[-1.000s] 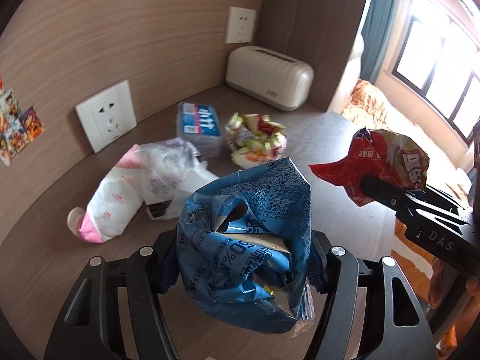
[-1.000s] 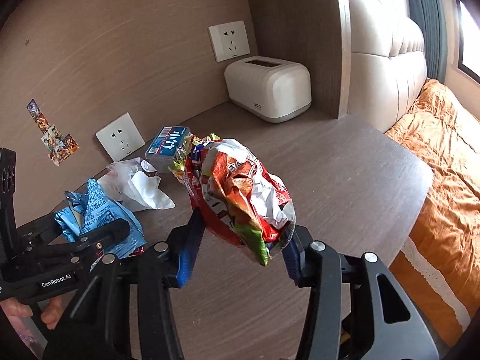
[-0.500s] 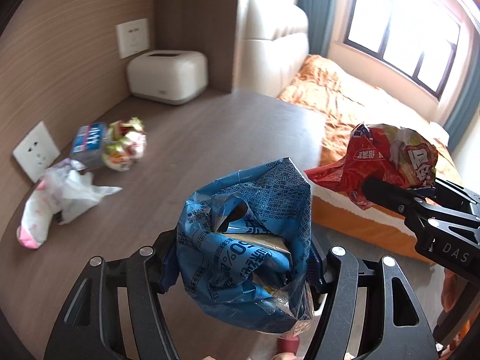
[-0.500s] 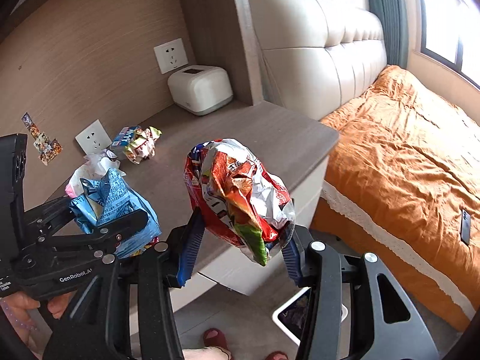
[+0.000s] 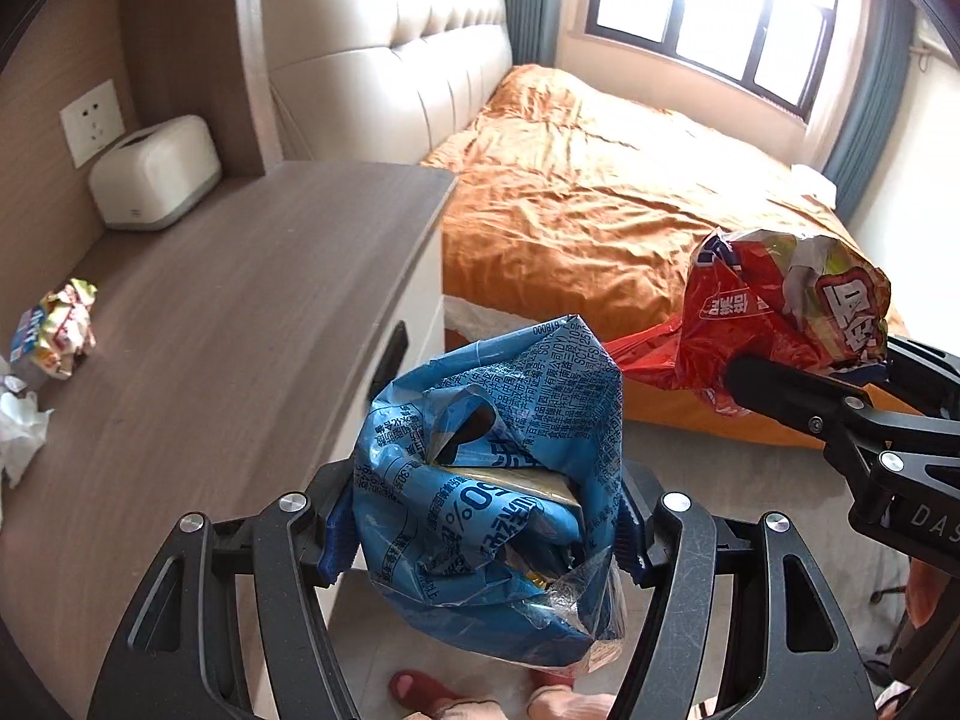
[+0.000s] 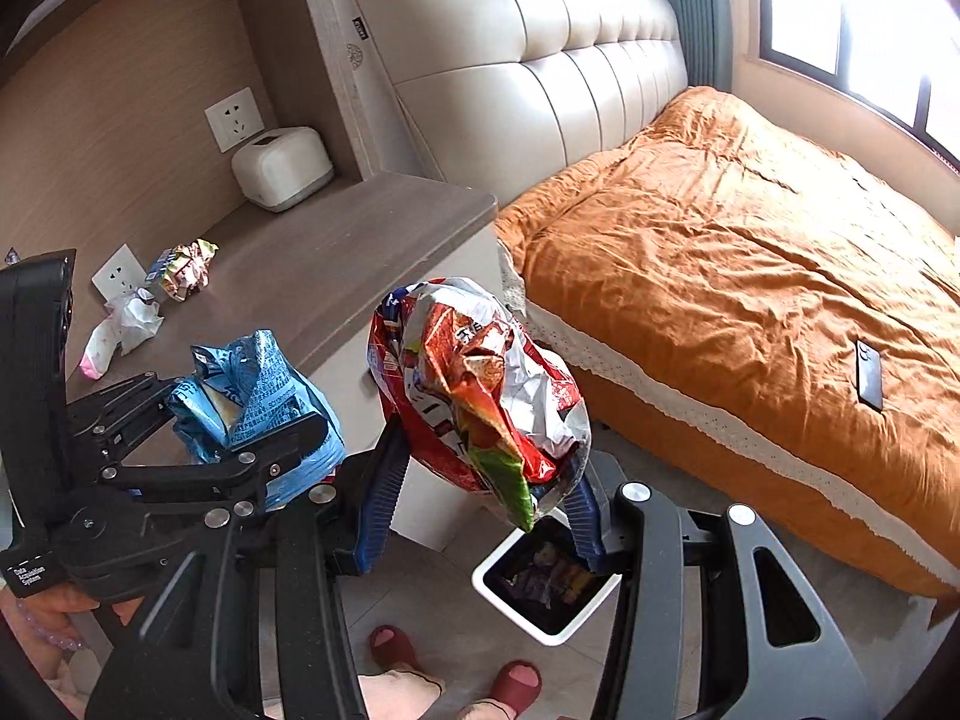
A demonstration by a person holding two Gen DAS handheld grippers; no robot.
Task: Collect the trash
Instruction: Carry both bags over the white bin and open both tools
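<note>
Right wrist view: right tongs [image 6: 480, 516] grip a crumpled red wrapper [image 6: 477, 396], left tongs [image 6: 252, 438] a blue one [image 6: 255, 393]; white bin [image 6: 549, 585] sits just below; next, judged: position over it and release

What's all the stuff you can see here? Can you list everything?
Blue snack bag: one, blue, held in the left claw.
Red snack bag: one, red and silver, held in the right claw.
Bin: one, white, on the floor below the red snack bag.
Crumpled wrapper: one, yellow and red, on the counter.
Tissue pile: one, white and pink, on the counter by the wall.
Tissue box: one, white, back of the counter.
Sockets: two, white, on the wall.
Bed: one, orange cover.
Phone: one, dark, on the bed.
Slippers: two, red, on the person's feet.
</note>
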